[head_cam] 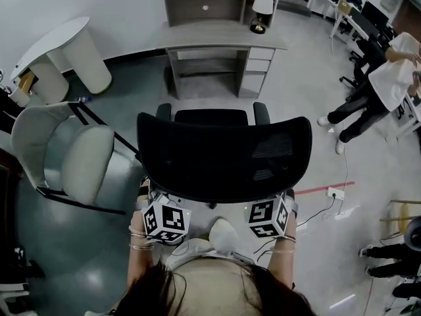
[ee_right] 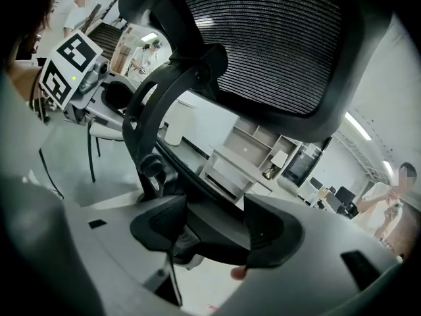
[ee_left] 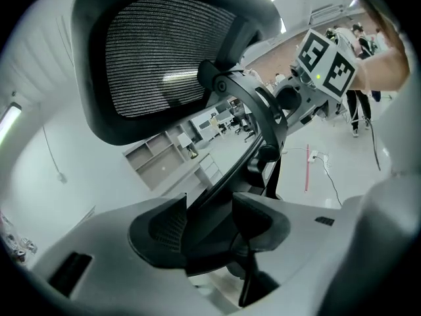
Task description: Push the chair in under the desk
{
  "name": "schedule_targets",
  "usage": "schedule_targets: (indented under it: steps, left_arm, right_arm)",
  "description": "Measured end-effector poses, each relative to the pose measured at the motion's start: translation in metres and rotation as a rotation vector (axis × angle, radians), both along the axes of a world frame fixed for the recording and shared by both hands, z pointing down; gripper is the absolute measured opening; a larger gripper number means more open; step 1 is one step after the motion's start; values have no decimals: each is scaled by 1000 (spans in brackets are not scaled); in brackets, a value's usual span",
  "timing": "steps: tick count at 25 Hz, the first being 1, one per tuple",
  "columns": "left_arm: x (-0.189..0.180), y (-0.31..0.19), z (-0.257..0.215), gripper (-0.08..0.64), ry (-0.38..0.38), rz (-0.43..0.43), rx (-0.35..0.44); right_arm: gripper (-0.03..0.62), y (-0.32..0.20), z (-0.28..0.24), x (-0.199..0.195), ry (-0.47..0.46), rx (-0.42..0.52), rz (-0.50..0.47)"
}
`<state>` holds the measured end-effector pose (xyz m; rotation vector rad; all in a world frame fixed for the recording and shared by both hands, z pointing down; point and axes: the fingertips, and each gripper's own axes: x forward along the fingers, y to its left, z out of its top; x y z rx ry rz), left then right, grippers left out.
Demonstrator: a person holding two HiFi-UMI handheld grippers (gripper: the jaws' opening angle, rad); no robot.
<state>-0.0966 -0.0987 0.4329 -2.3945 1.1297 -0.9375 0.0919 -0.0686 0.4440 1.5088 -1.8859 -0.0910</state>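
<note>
A black office chair [head_cam: 223, 153] with a mesh back stands on the floor, its seat facing the grey desk [head_cam: 223, 43] with a stretch of floor between them. Both grippers sit at the lower edge of the chair back; in the head view only their marker cubes show, left [head_cam: 166, 221] and right [head_cam: 268, 217], and the jaws are hidden under the backrest. In the left gripper view my left gripper [ee_left: 210, 232] is shut on the chair back's black lower frame. My right gripper [ee_right: 220, 232] is likewise shut on that frame, further right.
A white chair [head_cam: 66, 153] stands close on the chair's left, with a white round table [head_cam: 59, 51] beyond. The desk has drawers [head_cam: 258, 68] on its right side and carries a lamp [head_cam: 262, 8]. A person [head_cam: 381, 84] stands at right; a power strip [head_cam: 335, 193] and cable lie on the floor.
</note>
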Motion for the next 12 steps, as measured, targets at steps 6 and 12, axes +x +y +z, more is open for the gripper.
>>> schedule_targets:
  steps: [6, 12]
  left_arm:
    - [6, -14, 0, 216, 4, -13, 0]
    - [10, -28, 1, 216, 10, -30, 4]
  right_arm:
    - [255, -16, 0, 6, -1, 9, -18]
    - [255, -30, 0, 10, 2, 21, -36]
